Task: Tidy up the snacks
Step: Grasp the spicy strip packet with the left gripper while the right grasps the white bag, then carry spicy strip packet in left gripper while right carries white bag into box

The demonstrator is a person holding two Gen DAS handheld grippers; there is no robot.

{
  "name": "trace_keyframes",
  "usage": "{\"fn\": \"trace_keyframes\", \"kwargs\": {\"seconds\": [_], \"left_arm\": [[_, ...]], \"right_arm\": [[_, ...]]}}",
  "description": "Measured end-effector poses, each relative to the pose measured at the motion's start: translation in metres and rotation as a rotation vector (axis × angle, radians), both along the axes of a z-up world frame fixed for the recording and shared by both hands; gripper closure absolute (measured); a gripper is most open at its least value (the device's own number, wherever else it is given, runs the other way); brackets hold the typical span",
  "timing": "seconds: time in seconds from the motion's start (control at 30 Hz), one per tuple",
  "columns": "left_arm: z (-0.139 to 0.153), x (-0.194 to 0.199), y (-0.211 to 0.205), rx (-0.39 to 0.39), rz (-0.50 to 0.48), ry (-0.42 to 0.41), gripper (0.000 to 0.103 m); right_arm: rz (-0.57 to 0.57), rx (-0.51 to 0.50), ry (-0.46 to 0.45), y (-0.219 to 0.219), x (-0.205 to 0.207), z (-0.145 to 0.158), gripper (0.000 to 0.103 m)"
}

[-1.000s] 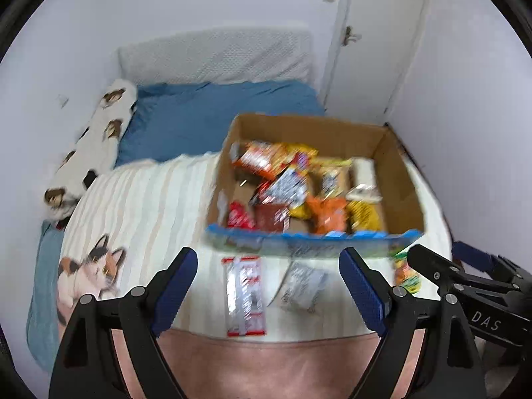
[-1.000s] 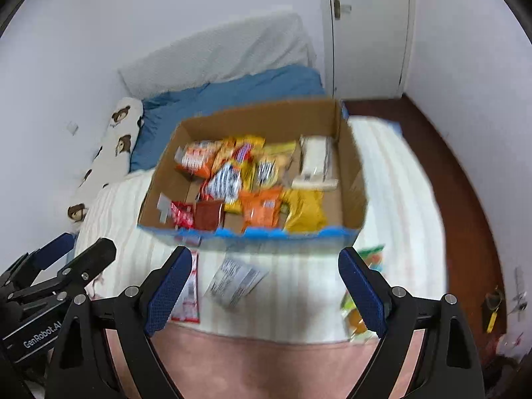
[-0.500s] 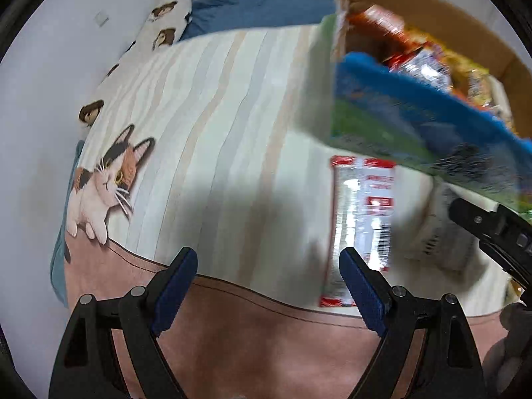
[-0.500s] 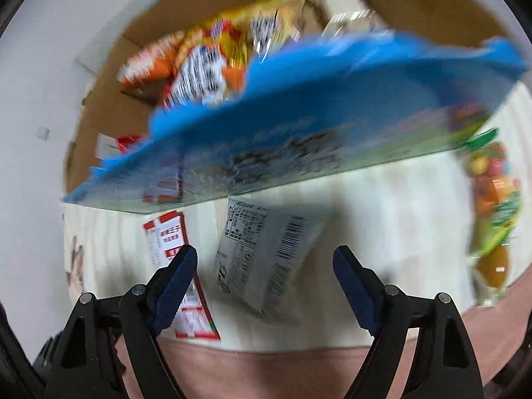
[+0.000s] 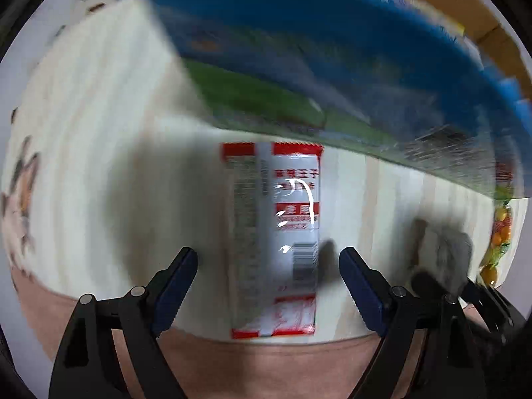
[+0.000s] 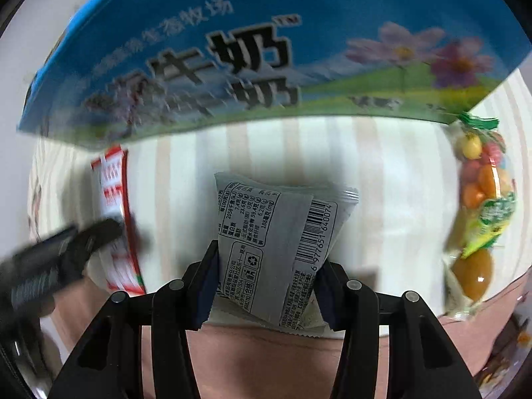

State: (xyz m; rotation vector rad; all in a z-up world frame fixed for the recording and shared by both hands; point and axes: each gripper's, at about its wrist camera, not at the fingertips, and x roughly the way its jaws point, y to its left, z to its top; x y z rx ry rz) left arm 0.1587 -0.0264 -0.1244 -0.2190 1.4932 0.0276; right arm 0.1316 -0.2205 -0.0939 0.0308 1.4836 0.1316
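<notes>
At the bed's (image 6: 382, 166) near edge, the right gripper (image 6: 266, 276) is closing, its blue pads against a grey snack packet (image 6: 276, 242). The left gripper (image 5: 267, 286) stands wide, straddling a red-and-white packet (image 5: 276, 232) without touching. Beyond stands the blue-fronted box (image 6: 232, 50); its contents are mostly hidden.

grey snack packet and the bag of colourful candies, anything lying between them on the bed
Nothing: in the right wrist view, only bare striped bedsheet separates the grey snack packet and candy bag.
</notes>
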Motion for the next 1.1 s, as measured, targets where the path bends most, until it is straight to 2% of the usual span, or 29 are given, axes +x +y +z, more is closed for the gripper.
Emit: {"fn": "trace_keyframes", "kwargs": {"seconds": [0.07,0.1,0.13,0.2,0.4,0.5,0.6,0.67,0.83,0.97,1.03,1.1], "left_arm": [[-0.008,0.003,-0.002,-0.006,-0.006,-0.001,0.016],[-0.007,0.003,-0.002,-0.004,0.000,-0.015,0.024],[-0.006,0.001,-0.001,0.001,0.007,-0.034,0.039],[-0.002,-0.006,0.000,0.008,0.005,-0.043,0.053],[-0.001,-0.059,-0.017,0.025,-0.056,-0.017,0.054],[-0.006,-0.098,-0.027,0.002,-0.080,0.018,0.054],[-0.010,-0.120,-0.034,-0.022,-0.078,0.044,0.054],[-0.015,-0.126,-0.038,-0.019,-0.083,0.050,0.053],[-0.027,-0.119,-0.044,-0.008,-0.075,0.065,0.051],[-0.029,-0.112,-0.051,0.001,-0.074,0.054,0.053],[-0.027,-0.114,-0.056,0.013,-0.079,0.043,0.057],[-0.031,-0.126,-0.049,0.021,-0.081,0.034,0.060]], "right_arm": [[0.013,0.008,0.016,-0.002,-0.006,-0.003,0.050],[0.015,0.010,0.020,-0.002,-0.009,-0.004,0.049],[0.024,0.009,0.023,-0.002,-0.012,-0.006,0.050],[0.041,0.006,0.027,-0.001,-0.020,-0.009,0.050],[0.091,0.016,0.064,0.004,-0.054,-0.013,0.050],[0.105,0.019,0.091,0.002,-0.071,-0.015,0.050],[0.106,0.022,0.116,-0.001,-0.087,-0.019,0.050],[0.074,0.036,0.119,-0.004,-0.093,-0.023,0.050],[-0.021,0.070,0.122,-0.019,-0.098,-0.028,0.038],[-0.080,0.048,0.089,-0.011,-0.093,-0.030,0.038],[-0.080,0.021,0.074,-0.010,-0.087,-0.033,0.048],[-0.082,0.030,0.059,-0.014,-0.099,-0.032,0.050]]}}
